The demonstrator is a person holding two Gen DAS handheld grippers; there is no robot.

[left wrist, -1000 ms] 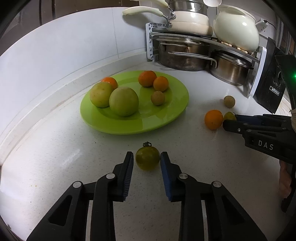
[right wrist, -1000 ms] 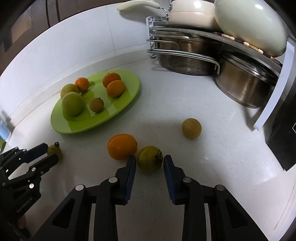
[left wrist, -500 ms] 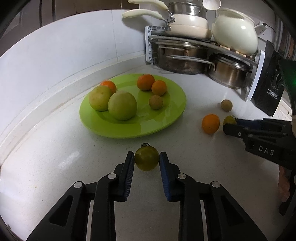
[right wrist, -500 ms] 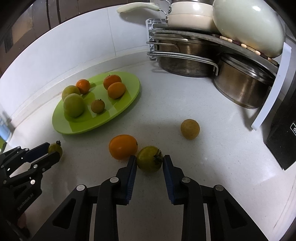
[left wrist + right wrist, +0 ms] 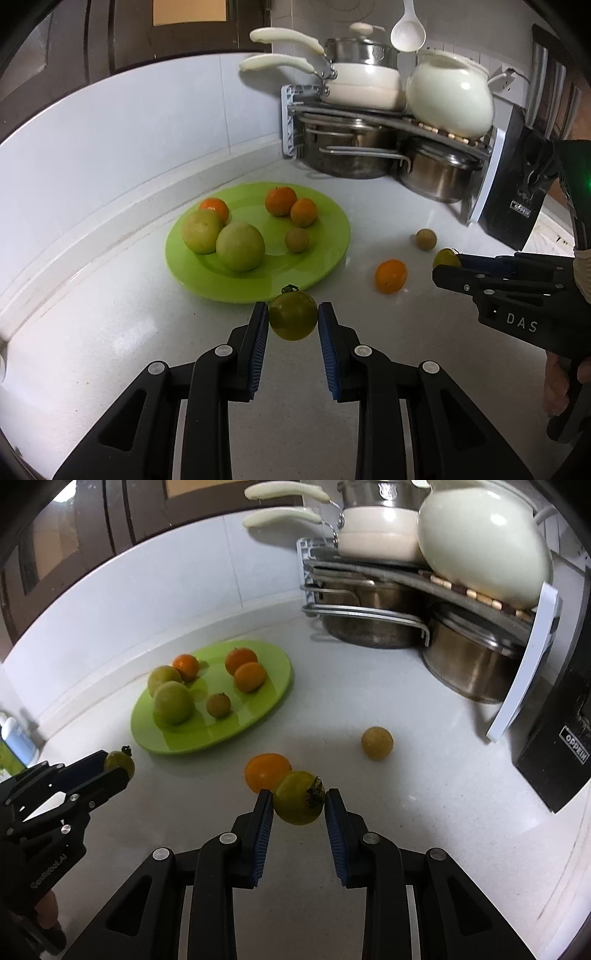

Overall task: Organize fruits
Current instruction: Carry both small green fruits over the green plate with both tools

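Observation:
My left gripper (image 5: 293, 320) is shut on a green tomato (image 5: 293, 319) and holds it above the counter, just in front of the green plate (image 5: 328, 258). My right gripper (image 5: 299, 804) is shut on another green tomato (image 5: 298, 797), lifted off the counter. The plate (image 5: 273, 698) holds several fruits: oranges, two large green fruits and a small brownish one. An orange (image 5: 266, 771) lies on the counter just behind the right tomato. A small yellow-brown fruit (image 5: 376, 743) lies farther right. Each gripper shows in the other's view, the right (image 5: 448, 264) and the left (image 5: 120, 764).
A pot rack (image 5: 388, 122) with steel pots, white pans and a white kettle (image 5: 450, 103) stands in the back corner. A black appliance (image 5: 561, 738) stands at the right. The white wall runs along the left behind the plate.
Both grippers have closed on their green tomatoes and lifted them off the counter. Both cameras have risen, so the plate and rack sit lower in view.

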